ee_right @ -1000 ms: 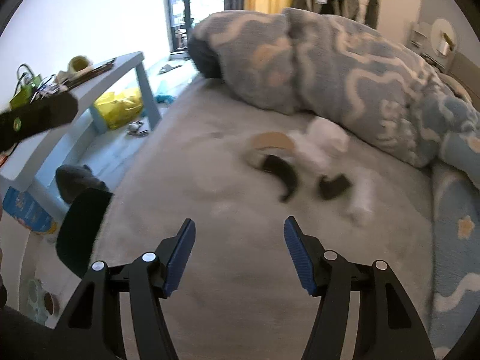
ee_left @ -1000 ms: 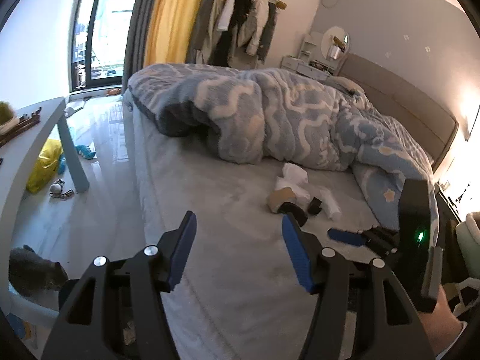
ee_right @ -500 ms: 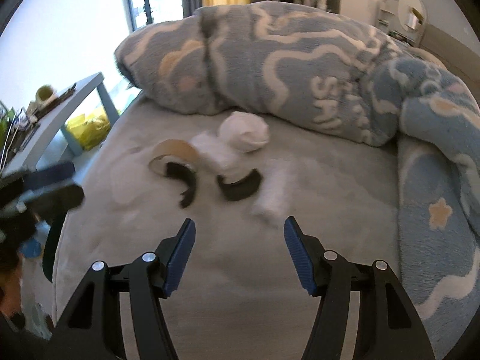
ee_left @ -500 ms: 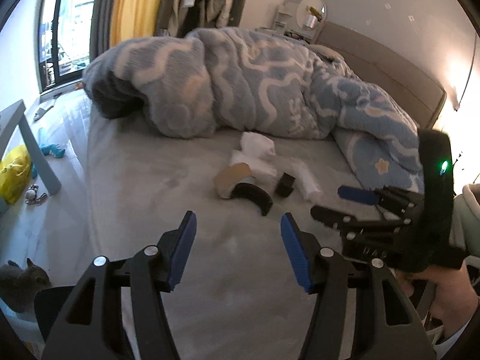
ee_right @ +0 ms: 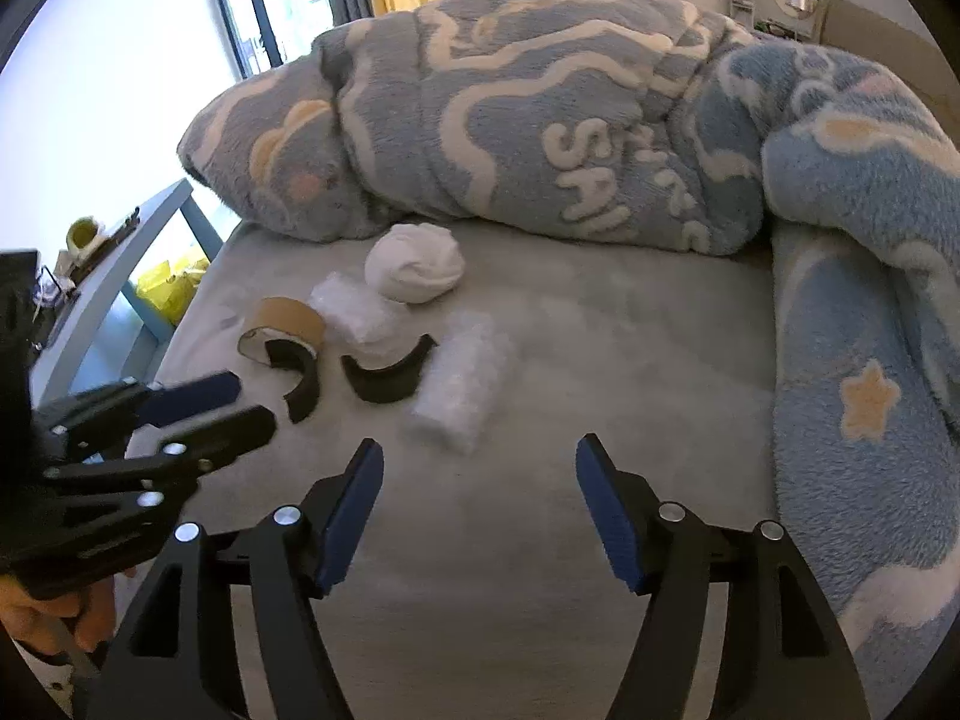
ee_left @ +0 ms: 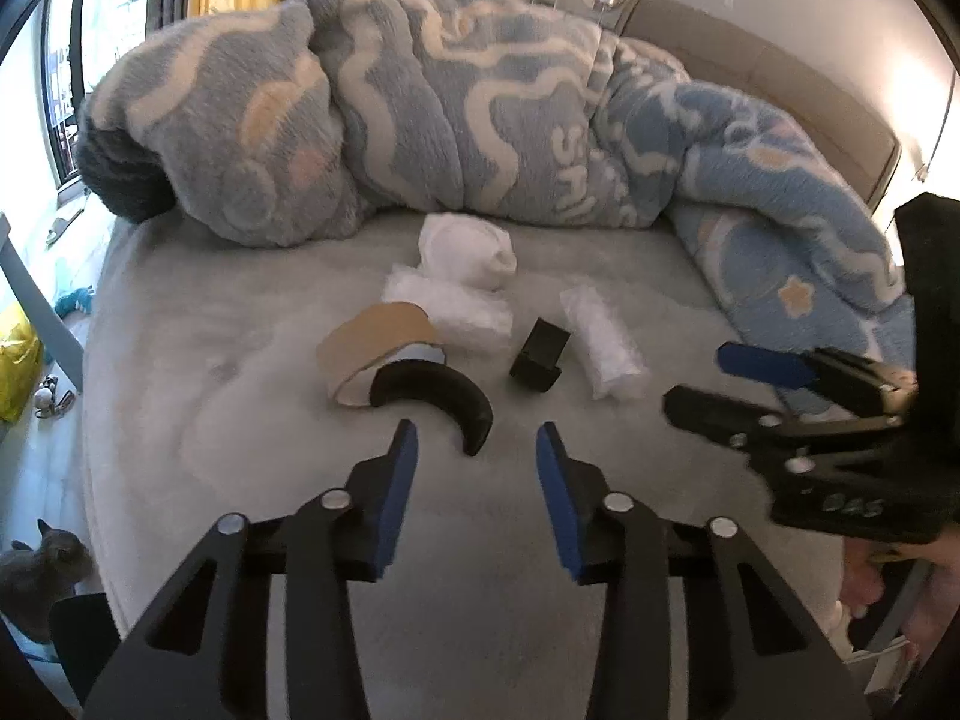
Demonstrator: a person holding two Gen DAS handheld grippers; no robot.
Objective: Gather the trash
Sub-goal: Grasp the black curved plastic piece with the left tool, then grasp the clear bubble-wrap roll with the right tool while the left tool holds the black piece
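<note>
Trash lies on the grey bed sheet (ee_left: 252, 420): a white crumpled wad (ee_left: 468, 249) (ee_right: 415, 263), a brown cardboard ring (ee_left: 375, 348) (ee_right: 285, 324), a curved black foam piece (ee_left: 441, 393) (ee_right: 300, 375), a second black piece (ee_left: 540, 357) (ee_right: 387, 375), and two clear plastic wraps (ee_left: 603, 342) (ee_right: 465, 375) (ee_left: 456, 309). My left gripper (ee_left: 477, 468) is open, just short of the curved black piece. My right gripper (ee_right: 480, 495) is open, just short of the plastic wrap. Each gripper shows in the other's view (ee_left: 720, 381) (ee_right: 237, 399).
A bunched blue and white fleece blanket (ee_left: 480, 114) (ee_right: 600, 120) lies behind the trash and along the right side. A grey-blue table (ee_right: 120, 264) with clutter stands left of the bed. A yellow bag (ee_left: 15, 360) lies on the floor. A grey cat (ee_left: 42, 564) sits at the lower left.
Both grippers have moved closer to the trash pile and lower over the bed. The left gripper's jaws have narrowed somewhat. Nothing has been picked up.
</note>
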